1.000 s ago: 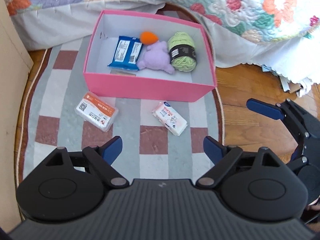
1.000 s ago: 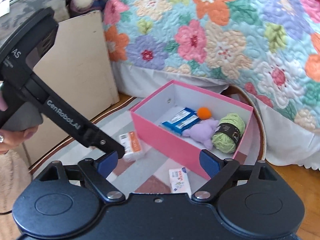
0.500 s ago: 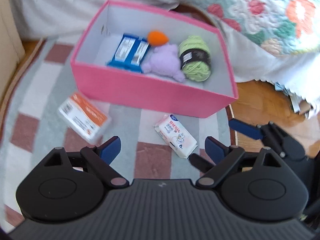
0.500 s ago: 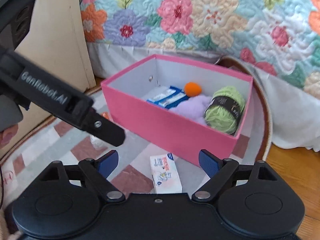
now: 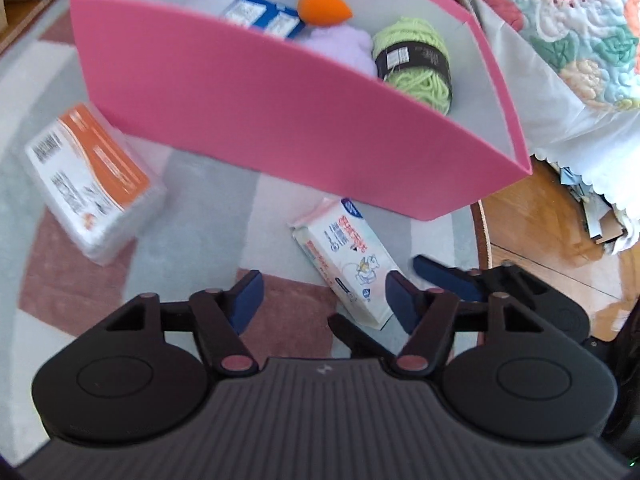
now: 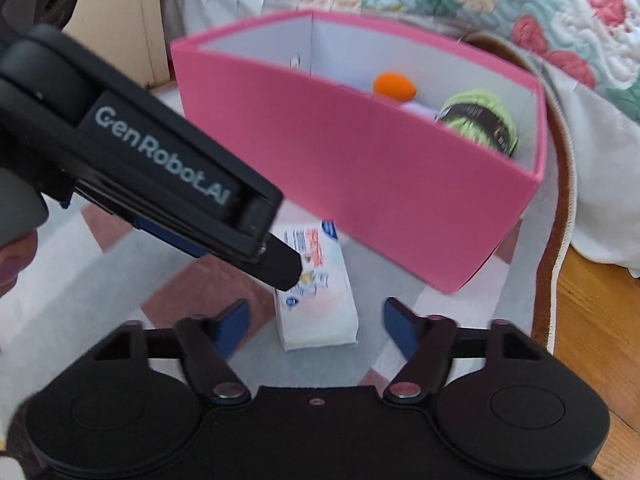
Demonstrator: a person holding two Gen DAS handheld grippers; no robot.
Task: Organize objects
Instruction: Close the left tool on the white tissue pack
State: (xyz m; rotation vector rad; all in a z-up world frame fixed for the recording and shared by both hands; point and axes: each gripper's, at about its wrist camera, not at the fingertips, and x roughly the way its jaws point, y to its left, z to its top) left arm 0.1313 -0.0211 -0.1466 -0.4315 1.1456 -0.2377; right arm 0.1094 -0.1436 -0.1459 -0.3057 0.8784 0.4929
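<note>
Pink cardboard forms the open box (image 5: 280, 120) on the checked rug (image 5: 72, 272), and it already holds a blue packet (image 5: 260, 16), an orange ball (image 5: 324, 8), a purple plush toy (image 5: 344, 44) and a skein of green yarn (image 5: 416, 56). Two things lie outside it, on the rug near its front wall: a white tissue pack (image 6: 316, 304), close to the right corner, and an orange-and-white packet (image 5: 88, 184) further left.

Both tools crowd the tissue pack. The right hand-held gripper (image 6: 316, 324) is closing with the pack between its pads, though they do not yet seem to press it. The left hand-held gripper (image 5: 324, 304) is closing too, just left of the pack and gripping nothing; blur makes the gap hard to judge.

That pack should be light, soft and slick in its plastic wrap, so a squeeze across its narrow sides, near the middle, looks safest. Free rug lies to the left; the box wall stands just beyond, and the rug's edge and wooden floor (image 6: 592, 320) lie to the right.
</note>
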